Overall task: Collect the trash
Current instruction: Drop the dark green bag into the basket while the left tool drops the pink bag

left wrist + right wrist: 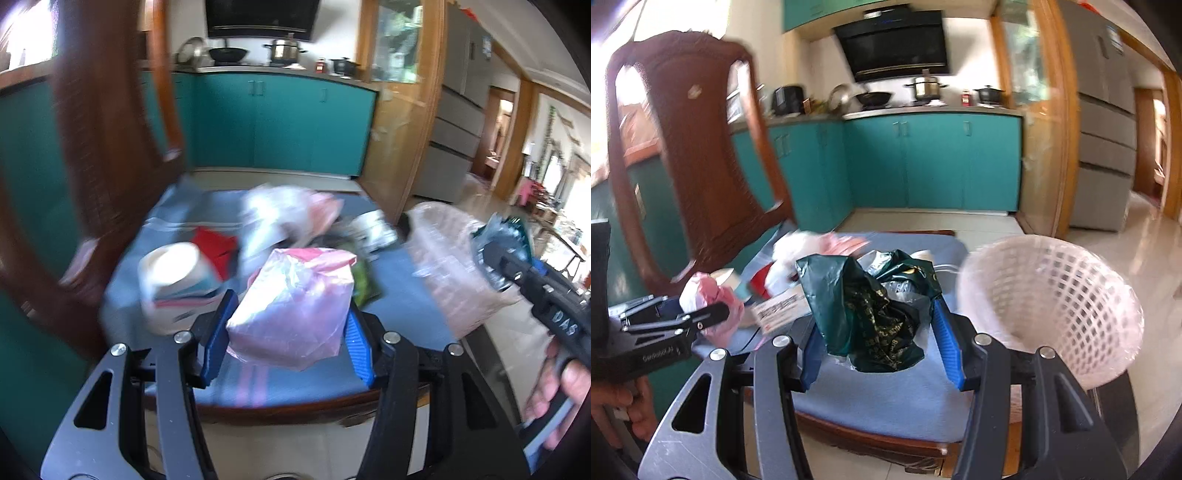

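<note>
My left gripper is shut on a crumpled pink plastic bag, held just above a chair's blue cushion. In the right wrist view, the right gripper is shut on a dark green plastic bag with gold print, also over the cushion. A white lattice waste basket lined with clear plastic stands right beside the chair, to the right of both grippers. More trash lies on the seat: a paper bowl, a red piece, pale bags and a green wrapper.
The chair's carved wooden back rises at the left. Teal kitchen cabinets with pots on the counter stand behind, and a grey fridge is at the right. Pale tiled floor surrounds the basket. A person's hand holds the right gripper's handle.
</note>
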Tool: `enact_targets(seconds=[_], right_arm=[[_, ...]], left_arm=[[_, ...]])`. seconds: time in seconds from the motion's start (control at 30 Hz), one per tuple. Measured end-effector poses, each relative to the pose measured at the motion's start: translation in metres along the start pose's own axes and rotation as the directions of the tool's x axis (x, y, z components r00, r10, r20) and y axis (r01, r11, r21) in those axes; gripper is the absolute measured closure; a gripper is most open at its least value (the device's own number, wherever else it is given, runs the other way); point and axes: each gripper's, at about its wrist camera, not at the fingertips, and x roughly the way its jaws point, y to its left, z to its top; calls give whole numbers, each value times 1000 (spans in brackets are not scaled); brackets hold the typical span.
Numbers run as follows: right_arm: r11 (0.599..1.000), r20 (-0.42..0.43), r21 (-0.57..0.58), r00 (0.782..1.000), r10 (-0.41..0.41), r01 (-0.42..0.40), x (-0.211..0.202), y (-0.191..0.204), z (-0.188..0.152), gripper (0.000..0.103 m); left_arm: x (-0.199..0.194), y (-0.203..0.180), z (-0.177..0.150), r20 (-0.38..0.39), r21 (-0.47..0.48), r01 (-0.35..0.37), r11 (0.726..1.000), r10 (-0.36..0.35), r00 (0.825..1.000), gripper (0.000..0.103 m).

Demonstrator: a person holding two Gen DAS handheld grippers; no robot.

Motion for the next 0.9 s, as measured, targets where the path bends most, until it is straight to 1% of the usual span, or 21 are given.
enact_targets(seconds=[0.07, 0.13, 0.2, 0.23, 0.27, 0.3, 0.33, 0.37, 0.4, 0.43, 0.47, 0.5, 0.6, 0.63, 0.7, 0.73, 0.8, 0.87, 0.9], right_arm=[[999, 3, 29, 1000, -31, 30, -1, -14, 0, 50], [995, -3, 79, 998, -57, 57, 0, -31, -2, 50], [992, -24, 114, 998, -55, 58, 2, -40, -5, 50], [991, -31, 122, 998, -59, 63, 3, -42, -6, 50], [990, -33, 124, 998, -60, 64, 2, -43, -6, 50], [990, -34, 125, 997, -62, 66, 2, -42, -7, 51], [990, -35, 122, 997, -67, 70, 1, -40, -8, 51], [990, -38, 122, 997, -66, 70, 1, -40, -7, 51], [990, -39, 125, 997, -64, 69, 1, -39, -7, 51], [989, -42, 131, 997, -59, 64, 1, -39, -7, 51], [989, -44, 135, 998, -53, 58, 1, -39, -6, 51], [989, -45, 139, 998, -47, 53, 2, -39, -6, 51], [991, -38, 127, 999, -38, 43, 3, -40, -6, 51], [991, -40, 124, 998, -39, 44, 4, -41, -6, 51], [990, -41, 138, 999, -30, 36, 4, -46, -6, 51], [989, -37, 146, 999, -27, 32, 4, -48, -5, 50], [988, -25, 151, 999, -21, 24, 1, -49, -4, 50], [990, -20, 140, 1000, -14, 17, 1, -46, -3, 50], [991, -23, 132, 1000, -12, 15, 1, -45, -3, 50]], left_arm=[[2, -28, 20, 15, 51, 44, 998, -45, 999, 47], [-1, -67, 53, 65, 125, 92, 988, -100, 993, 47], [-4, -102, 87, 93, 168, 155, 973, -172, 981, 47], [-5, -126, 111, 104, 195, 191, 962, -214, 971, 46], [-4, -146, 128, 110, 222, 209, 952, -237, 965, 45], [2, -173, 149, 97, 268, 233, 935, -267, 959, 42], [9, -191, 160, 70, 304, 257, 917, -291, 954, 38], [20, -208, 169, 29, 334, 286, 898, -313, 949, 26], [32, -222, 175, -10, 352, 301, 886, -318, 948, 14], [45, -234, 179, -34, 372, 277, 886, -286, 958, 12], [51, -237, 179, -33, 381, 244, 892, -251, 967, 12], [53, -233, 178, -20, 371, 216, 903, -225, 974, 12], [37, -207, 170, 13, 333, 235, 913, -253, 967, 9], [26, -188, 162, 36, 323, 211, 923, -235, 971, 8], [9, -166, 151, 70, 316, 179, 932, -211, 975, 4], [-5, -142, 138, 99, 300, 144, 943, -180, 979, 3], [-25, -116, 122, 133, 274, 104, 956, -145, 980, 3], [-44, -78, 98, 155, 216, 61, 975, -96, 983, 3], [-53, -54, 82, 161, 170, 33, 985, -60, 985, 3]])
